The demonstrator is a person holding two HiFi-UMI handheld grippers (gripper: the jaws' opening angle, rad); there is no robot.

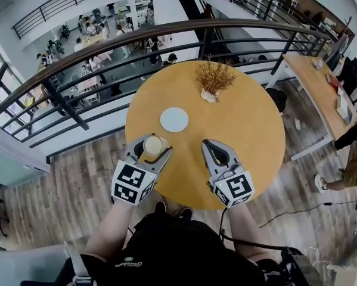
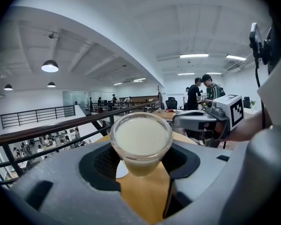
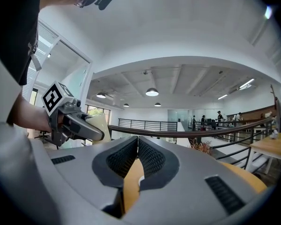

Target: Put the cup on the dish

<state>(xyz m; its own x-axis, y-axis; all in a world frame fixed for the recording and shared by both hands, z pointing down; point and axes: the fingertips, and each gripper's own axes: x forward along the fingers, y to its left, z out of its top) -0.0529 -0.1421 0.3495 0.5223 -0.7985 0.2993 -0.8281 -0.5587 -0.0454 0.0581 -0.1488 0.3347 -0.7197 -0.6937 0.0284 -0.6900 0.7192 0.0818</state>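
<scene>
A clear cup (image 1: 153, 145) of cream-coloured drink sits between the jaws of my left gripper (image 1: 149, 143), which is shut on it near the table's front left edge. In the left gripper view the cup (image 2: 141, 144) stands upright, with both pads against its sides. The white round dish (image 1: 174, 119) lies on the yellow table (image 1: 250, 118) just beyond the cup and slightly to its right. My right gripper (image 1: 210, 143) is over the table to the right of the cup. Its jaws meet at the tips (image 3: 137, 142) with nothing in them.
A dried plant in a small white vase (image 1: 214, 79) stands at the table's far side. A dark metal railing (image 1: 106, 46) curves behind the table, with a drop to a lower floor beyond it. A long wooden table (image 1: 315, 88) is at the right.
</scene>
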